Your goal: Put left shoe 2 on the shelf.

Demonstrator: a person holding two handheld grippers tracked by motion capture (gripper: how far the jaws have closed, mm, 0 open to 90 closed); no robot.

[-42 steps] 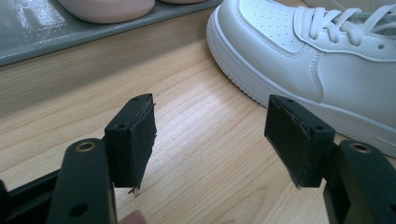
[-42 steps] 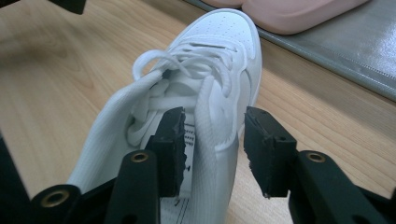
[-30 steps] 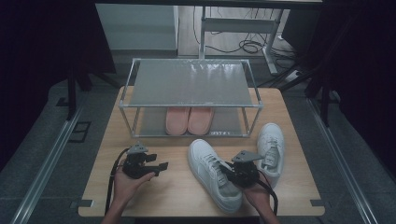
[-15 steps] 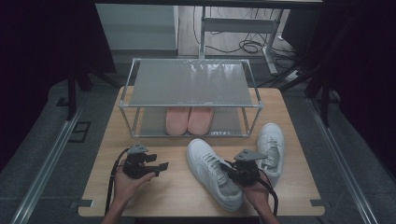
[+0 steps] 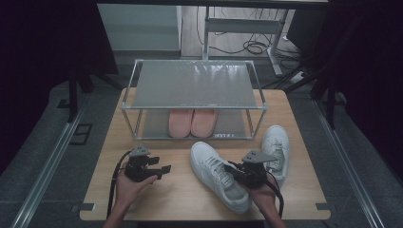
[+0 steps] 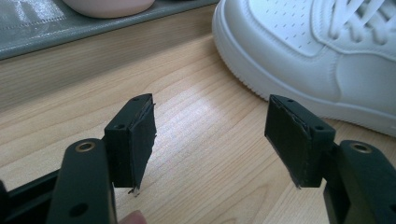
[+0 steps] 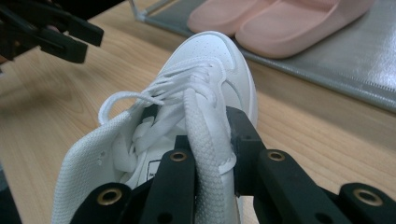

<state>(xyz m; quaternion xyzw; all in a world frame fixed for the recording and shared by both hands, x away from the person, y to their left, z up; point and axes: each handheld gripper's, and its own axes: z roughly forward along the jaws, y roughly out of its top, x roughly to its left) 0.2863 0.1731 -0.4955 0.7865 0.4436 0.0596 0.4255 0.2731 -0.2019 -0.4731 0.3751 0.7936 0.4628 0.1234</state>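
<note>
Right gripper view: jaws just closed onto the sneaker [image 7: 205, 88] collar.

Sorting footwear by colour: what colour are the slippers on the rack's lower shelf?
Pink slippers, clearest in the right gripper view.

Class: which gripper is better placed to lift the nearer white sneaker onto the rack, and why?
Right. The right gripper has just closed its fingers on the white sneaker's collar; the left gripper is open over bare table.

We see the light wooden table [image 5: 190, 199] evenly lit amid dark surroundings; glare streaks its grain close up, and near black jaws blur softly.
</note>
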